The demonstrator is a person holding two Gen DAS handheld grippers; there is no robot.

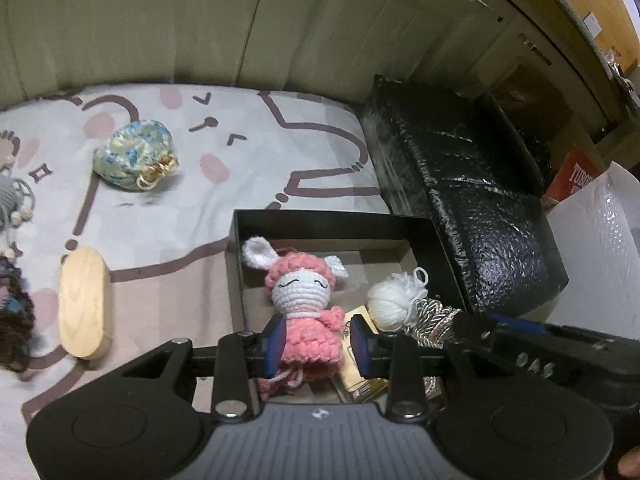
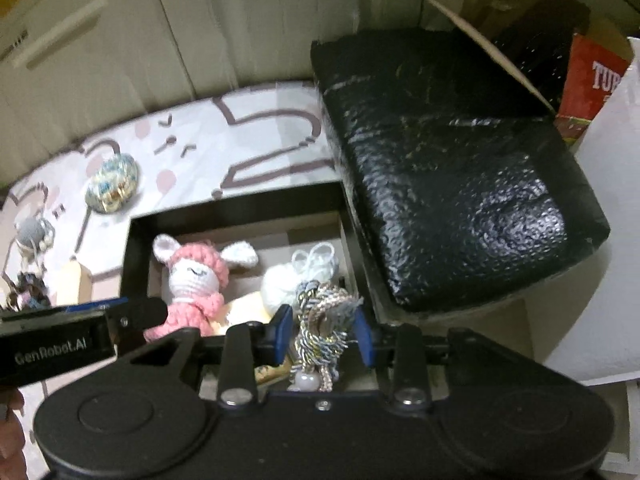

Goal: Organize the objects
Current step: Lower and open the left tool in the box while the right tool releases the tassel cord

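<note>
Left wrist view has the left gripper [image 1: 316,340] set either side of the pink crochet doll [image 1: 304,304]: one pad touches its dress, the other stands just off it, so I cannot tell whether it is truly clamped. The doll lies in the black box [image 1: 240,248] on the patterned mat [image 1: 248,152]. Right wrist view shows the right gripper [image 2: 322,334] clenched on the corded tassel [image 2: 322,320] over that box, beside the white yarn ball [image 2: 282,282]. With both tools crowding one small box, they could knock together, and a soft doll held by its skirt may slip or snag its loose string. Only the left camera shows the wooden block [image 1: 84,300] plainly; only the right shows the tassel's beads [image 2: 306,380].
</note>
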